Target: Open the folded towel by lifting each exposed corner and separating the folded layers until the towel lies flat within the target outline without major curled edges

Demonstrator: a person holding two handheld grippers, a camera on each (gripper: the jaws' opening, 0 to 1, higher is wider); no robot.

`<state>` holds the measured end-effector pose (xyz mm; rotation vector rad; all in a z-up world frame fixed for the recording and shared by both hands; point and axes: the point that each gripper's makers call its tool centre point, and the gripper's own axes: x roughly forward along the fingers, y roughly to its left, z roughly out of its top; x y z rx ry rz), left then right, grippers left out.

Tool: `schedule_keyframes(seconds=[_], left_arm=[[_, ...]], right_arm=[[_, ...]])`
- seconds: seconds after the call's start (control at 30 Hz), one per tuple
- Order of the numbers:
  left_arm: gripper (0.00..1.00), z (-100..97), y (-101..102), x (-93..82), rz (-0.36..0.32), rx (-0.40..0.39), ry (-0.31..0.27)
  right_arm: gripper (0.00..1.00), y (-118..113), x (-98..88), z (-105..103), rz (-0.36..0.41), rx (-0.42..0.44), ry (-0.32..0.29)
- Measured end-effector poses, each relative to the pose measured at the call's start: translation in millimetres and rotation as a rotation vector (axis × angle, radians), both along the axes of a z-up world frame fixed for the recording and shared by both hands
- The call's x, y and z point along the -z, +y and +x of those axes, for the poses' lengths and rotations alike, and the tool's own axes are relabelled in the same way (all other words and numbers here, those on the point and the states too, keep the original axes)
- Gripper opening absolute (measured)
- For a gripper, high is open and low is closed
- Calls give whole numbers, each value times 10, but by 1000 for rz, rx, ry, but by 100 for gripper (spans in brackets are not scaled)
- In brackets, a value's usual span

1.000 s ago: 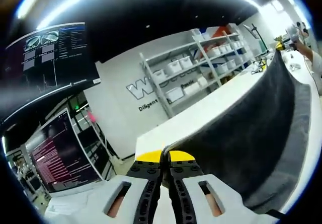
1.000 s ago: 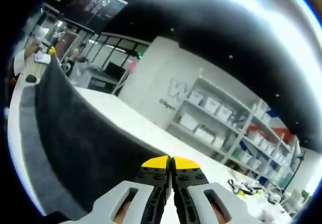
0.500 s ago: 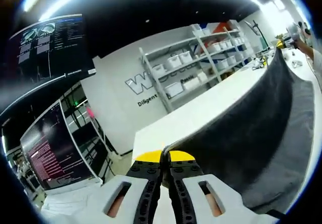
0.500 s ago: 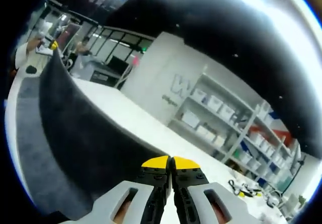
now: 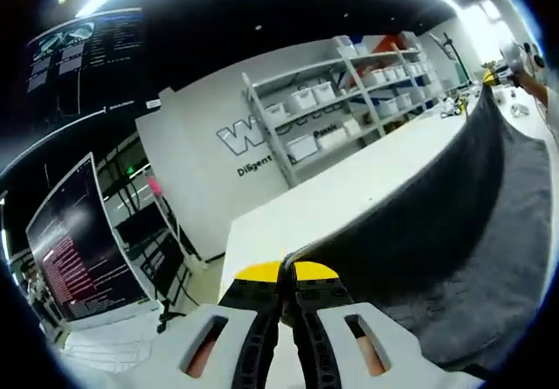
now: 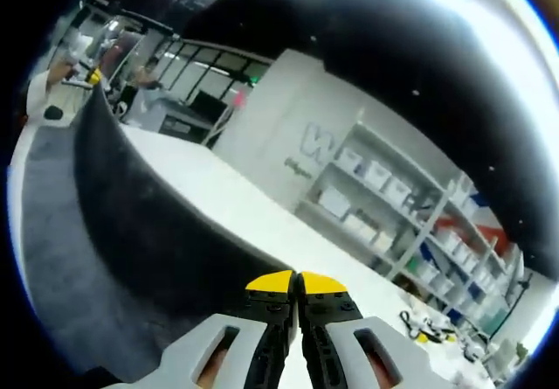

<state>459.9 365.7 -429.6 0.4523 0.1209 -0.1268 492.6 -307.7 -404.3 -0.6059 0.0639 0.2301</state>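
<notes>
A dark grey towel [image 5: 445, 232] hangs stretched in the air between both grippers, above the white table [image 5: 349, 192]. My left gripper [image 5: 286, 275] is shut on one corner of the towel, its yellow tips pinching the edge. At the far end of the towel in the left gripper view, the other gripper [image 5: 489, 76] holds the opposite corner. In the right gripper view my right gripper [image 6: 295, 282] is shut on its corner of the towel [image 6: 131, 232], which sweeps away to the left gripper [image 6: 90, 78] at the far end.
White shelving with bins [image 5: 349, 109] stands against a white wall with lettering [image 5: 253, 140]. Dark monitors [image 5: 74, 258] stand to the left. A person's sleeve [image 6: 39, 100] shows behind the far gripper. Small tools [image 6: 419, 323] lie on the table [image 6: 262, 223].
Both views have tilted a little lower toward the table; the towel stays stretched between the shut grippers and spreads wider in the frames.
</notes>
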Motion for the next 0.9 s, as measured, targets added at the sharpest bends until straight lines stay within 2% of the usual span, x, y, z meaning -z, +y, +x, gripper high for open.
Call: schedule_keyframes(seconds=[0.33, 0.4, 0.9], left_arm=[[2, 109, -14, 104, 15, -4, 23], [2, 134, -11, 133, 16, -7, 29], [2, 301, -11, 358, 34, -30, 69]], right_arm=[[0, -10, 193, 145, -4, 3, 25], [0, -23, 186, 194, -3, 2, 28], [0, 20, 446, 311, -2, -3, 73]])
